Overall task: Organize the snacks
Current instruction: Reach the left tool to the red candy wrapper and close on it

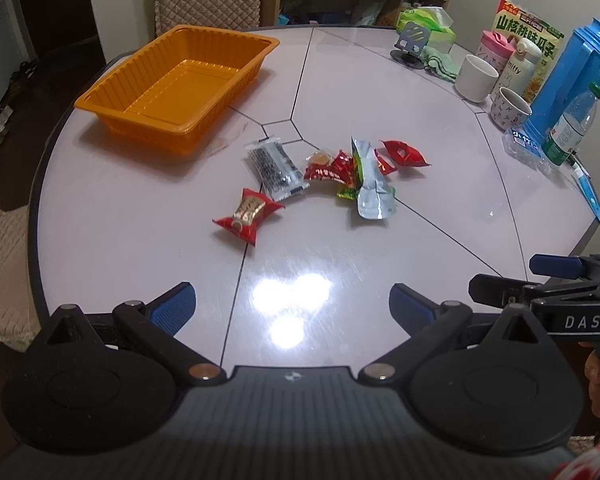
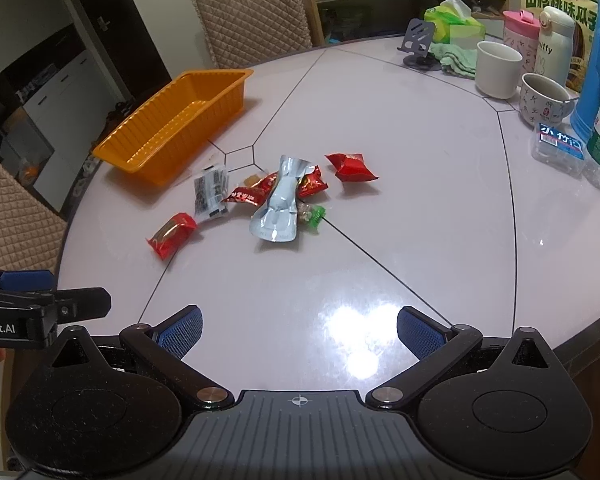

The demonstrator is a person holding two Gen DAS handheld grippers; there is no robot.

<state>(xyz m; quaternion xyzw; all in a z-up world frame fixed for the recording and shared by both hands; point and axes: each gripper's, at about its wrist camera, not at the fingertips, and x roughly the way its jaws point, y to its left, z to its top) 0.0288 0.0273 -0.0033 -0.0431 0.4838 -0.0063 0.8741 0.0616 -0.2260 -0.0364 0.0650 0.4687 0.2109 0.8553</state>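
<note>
Table, "miffy" bottle, "DAS" right gripper

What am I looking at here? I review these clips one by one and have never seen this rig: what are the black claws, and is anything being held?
There is no robot: a person holds a two-finger gripper in each hand, and each carries a fisheye camera looking forward along its fingers. One picture comes from the left gripper, the other from the right gripper. Both are open and hold nothing. Each also shows at the edge of the other's view. On the round table lie loose snack packets: red ones such as, a silver pouch and a black-and-white packet. An empty orange tray stands beyond them; mugs and bottles stand at the right side.
</note>
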